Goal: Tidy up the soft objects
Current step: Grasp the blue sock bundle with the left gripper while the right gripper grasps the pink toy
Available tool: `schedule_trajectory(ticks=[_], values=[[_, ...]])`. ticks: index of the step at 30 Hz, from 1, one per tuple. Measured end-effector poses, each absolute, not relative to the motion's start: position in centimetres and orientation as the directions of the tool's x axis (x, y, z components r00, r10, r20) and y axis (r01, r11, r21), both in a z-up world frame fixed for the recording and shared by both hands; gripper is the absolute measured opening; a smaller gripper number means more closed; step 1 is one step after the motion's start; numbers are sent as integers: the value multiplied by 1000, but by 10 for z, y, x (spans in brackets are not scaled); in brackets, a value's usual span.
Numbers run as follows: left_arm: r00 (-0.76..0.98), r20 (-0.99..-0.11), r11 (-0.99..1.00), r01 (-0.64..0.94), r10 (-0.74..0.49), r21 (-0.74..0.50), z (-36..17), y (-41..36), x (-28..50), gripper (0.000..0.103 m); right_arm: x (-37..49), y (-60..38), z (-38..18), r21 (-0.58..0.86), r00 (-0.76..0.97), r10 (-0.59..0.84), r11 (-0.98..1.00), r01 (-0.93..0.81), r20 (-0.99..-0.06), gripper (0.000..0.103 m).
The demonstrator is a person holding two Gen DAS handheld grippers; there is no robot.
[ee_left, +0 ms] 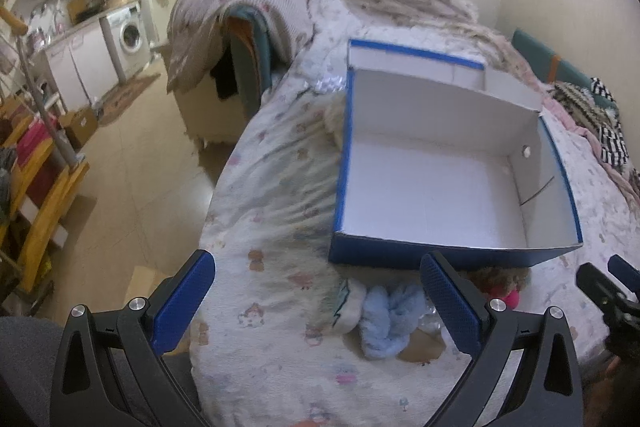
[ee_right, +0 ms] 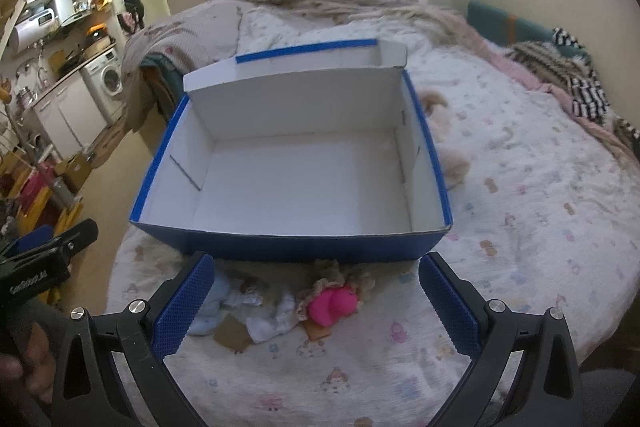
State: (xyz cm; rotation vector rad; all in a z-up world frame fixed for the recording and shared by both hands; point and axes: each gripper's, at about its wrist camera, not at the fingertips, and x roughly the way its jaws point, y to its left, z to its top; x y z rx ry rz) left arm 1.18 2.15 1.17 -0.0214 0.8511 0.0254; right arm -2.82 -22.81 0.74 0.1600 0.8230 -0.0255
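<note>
Both grippers, left gripper [ee_left: 316, 301] and right gripper [ee_right: 316, 301], gape wide, holding nothing; my blue-sided white cardboard box [ee_right: 296, 183] at twelve o'clock sits empty, fluffy pink toy [ee_right: 332, 303] unsorted.

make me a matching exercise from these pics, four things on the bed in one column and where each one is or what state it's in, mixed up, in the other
Things
1. blue box
2. pink toy
3. light blue cloth
4. striped clothing

Place or state
A. piled at the far right edge of the bed
B. open, nothing inside
C. in front of the box, toward its right side in the right wrist view
D. in front of the box, nearest the left gripper's right finger

Pairs: 1-B, 2-C, 3-D, 4-A
</note>
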Motion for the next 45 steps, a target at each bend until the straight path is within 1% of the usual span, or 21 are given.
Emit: schedule_trajectory(ticks=[7,9,12,17,23,24,25,26,27,28,29,30,31,32,34,35,36,37,39,42,45], values=[[502,-865,1000,-8,-10,-16,-5,26,50,102,4,-248,-4,258,521,202,965,37,-829,103],[412,-911,1000,24,-21,-13,-22,20,64,102,12,-249,-13,272,476,225,962,30,-850,103],[283,-957,997,48,-70,-59,-52,13,80,102,19,-255,-25,292,441,250,956,28,-862,103],[130,-987,995,47,-98,-92,-104,1,89,102,23,-271,-56,317,397,255,943,98,-882,103],[95,-993,997,19,-77,-76,-138,0,84,102,26,-291,-72,402,370,317,898,180,-873,103],[93,-992,997,16,-81,-80,-143,0,84,99,27,-293,-73,405,369,317,895,189,-874,103],[91,-992,996,13,-87,-86,-144,0,84,84,27,-294,-76,408,367,319,891,198,-874,103],[90,-989,993,10,-115,-115,-147,1,84,72,29,-296,-80,425,360,335,881,209,-871,103],[79,-985,988,13,-156,-155,-149,1,84,51,30,-298,-84,453,345,366,864,219,-864,103],[65,-982,984,13,-179,-179,-153,2,85,45,32,-301,-91,485,319,405,843,233,-857,103],[46,-978,979,10,-202,-202,-157,2,85,43,33,-302,-95,501,307,424,829,248,-852,103],[41,-978,979,6,-205,-205,-159,3,84,35,33,-304,-99,504,301,427,822,264,-853,103],[43,-979,979,5,-201,-201,-161,4,82,32,33,-305,-102,492,290,417,826,273,-861,103],[43,-979,980,8,-200,-199,-163,4,80,29,33,-306,-105,479,281,407,833,277,-869,101],[53,-977,978,22,-207,-207,-158,2,77,26,33,-307,-110,447,254,383,850,280,-888,83],[70,-976,978,29,-206,-204,-154,3,73,26,33,-307,-113,435,240,376,854,284,-895,79],[94,-976,981,30,-194,-192,-149,5,70,26,31,-309,-116,433,232,376,853,292,-897,70],[114,-977,983,27,-181,-179,-141,9,67,26,30,-310,-119,437,225,382,846,305,-896,57],[174,-973,988,6,-152,-154,-127,16,58,26,28,-314,-126,460,213,410,825,327,-887,46],[249,-962,993,-13,-112,-119,-96,20,50,26,28,-316,-129,484,222,430,798,358,-875,46],[281,-955,993,-39,-98,-113,-86,24,43,26,33,-316,-133,515,231,460,766,385,-857,46]])
